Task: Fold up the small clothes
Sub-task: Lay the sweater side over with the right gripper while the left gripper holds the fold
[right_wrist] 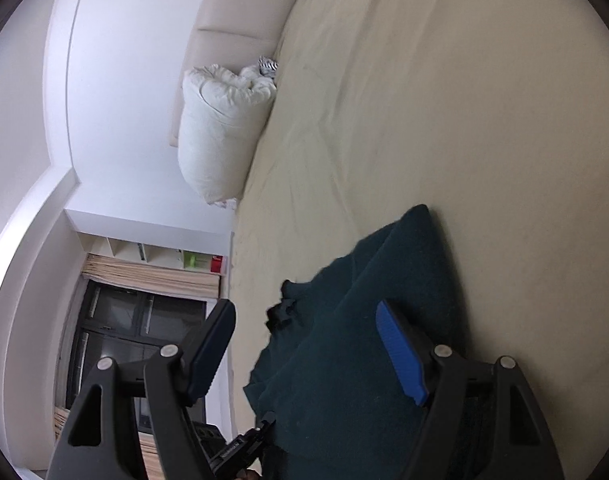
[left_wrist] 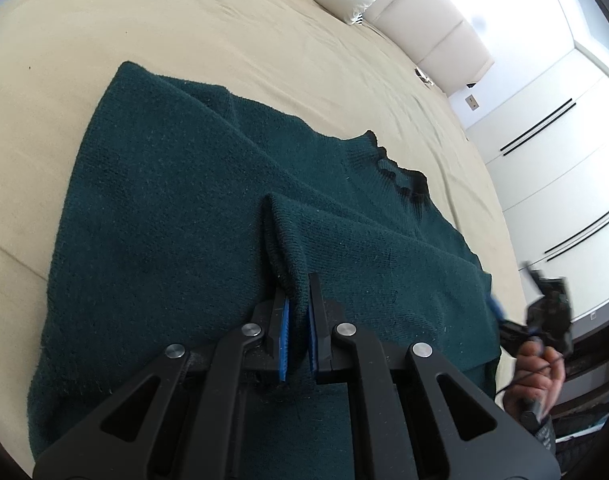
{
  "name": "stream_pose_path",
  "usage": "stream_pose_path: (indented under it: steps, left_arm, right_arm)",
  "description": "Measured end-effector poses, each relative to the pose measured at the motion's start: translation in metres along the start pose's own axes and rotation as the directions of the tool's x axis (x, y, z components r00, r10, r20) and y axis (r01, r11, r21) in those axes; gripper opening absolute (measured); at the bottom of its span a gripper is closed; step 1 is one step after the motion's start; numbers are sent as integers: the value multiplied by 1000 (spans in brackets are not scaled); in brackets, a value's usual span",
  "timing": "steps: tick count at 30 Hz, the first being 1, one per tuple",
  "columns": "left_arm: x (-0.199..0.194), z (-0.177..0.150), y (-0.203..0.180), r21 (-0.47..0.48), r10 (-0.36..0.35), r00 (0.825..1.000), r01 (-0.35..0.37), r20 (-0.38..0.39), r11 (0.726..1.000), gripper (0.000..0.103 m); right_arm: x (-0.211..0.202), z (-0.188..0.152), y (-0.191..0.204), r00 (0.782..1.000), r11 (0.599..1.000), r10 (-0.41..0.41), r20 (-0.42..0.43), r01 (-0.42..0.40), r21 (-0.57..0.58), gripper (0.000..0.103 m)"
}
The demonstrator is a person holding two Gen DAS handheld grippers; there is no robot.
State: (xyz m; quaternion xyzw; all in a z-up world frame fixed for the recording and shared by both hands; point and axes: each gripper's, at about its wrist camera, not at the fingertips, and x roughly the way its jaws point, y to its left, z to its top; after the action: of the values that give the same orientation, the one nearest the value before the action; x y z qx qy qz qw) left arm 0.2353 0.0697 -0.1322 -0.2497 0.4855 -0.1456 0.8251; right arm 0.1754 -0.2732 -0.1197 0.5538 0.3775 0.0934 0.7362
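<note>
A dark green knit sweater (left_wrist: pixel 164 200) lies flat on the beige bed sheet (left_wrist: pixel 244 40), its black-trimmed collar (left_wrist: pixel 402 174) toward the right. My left gripper (left_wrist: pixel 299 312) is shut on a raised fold of the sweater, pinched between its blue pads (left_wrist: pixel 284 340). In the left wrist view my right gripper (left_wrist: pixel 546 300) shows blurred at the right edge, held in a hand (left_wrist: pixel 542 368) beside the sweater's edge. In the tilted right wrist view the right gripper (right_wrist: pixel 306 306) stands open just above the sweater (right_wrist: pixel 344 380) near the collar (right_wrist: pixel 282 312), nothing between its fingers.
A white pillow (right_wrist: pixel 220 128) leans on the padded headboard (right_wrist: pixel 240 8) at the far end of the bed. White wardrobe doors (left_wrist: pixel 552 140) line the right side. A dark window (right_wrist: pixel 136 332) with shelves above lies past the bed's edge. The sheet (right_wrist: pixel 464 120) stretches wide beyond the sweater.
</note>
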Motion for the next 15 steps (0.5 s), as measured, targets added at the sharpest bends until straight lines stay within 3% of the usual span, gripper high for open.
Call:
stream_pose_path:
  steps: [1, 4, 7, 9, 13, 15]
  left_arm:
    - [0, -1, 0, 4, 0, 1000, 0, 1, 1000, 7]
    - [2, -2, 2, 0, -10, 1000, 10, 0, 1000, 9]
    - [2, -1, 6, -11, -23, 1000, 23, -3, 1000, 9]
    - [3, 0, 9, -19, -35, 999, 35, -5, 999, 9]
    - [-2, 4, 20, -42, -81, 996, 80, -23, 996, 9]
    - [-10, 5, 23, -35, -83, 996, 82, -27, 996, 9]
  right_arm:
    - [2, -2, -4, 1000, 1000, -13, -4, 13, 1, 67]
    - [-9, -14, 0, 1000, 1000, 17, -9, -17, -24, 68]
    - [-26, -32, 5, 998, 997, 69, -12, -70, -33, 80]
    - [-27, -48, 1, 999, 997, 37, -32, -39, -73, 82]
    - [-37, -66, -7, 998, 989, -21, -56, 12, -145, 64]
    - [-55, -72, -3, 999, 990, -23, -32, 19, -143, 72]
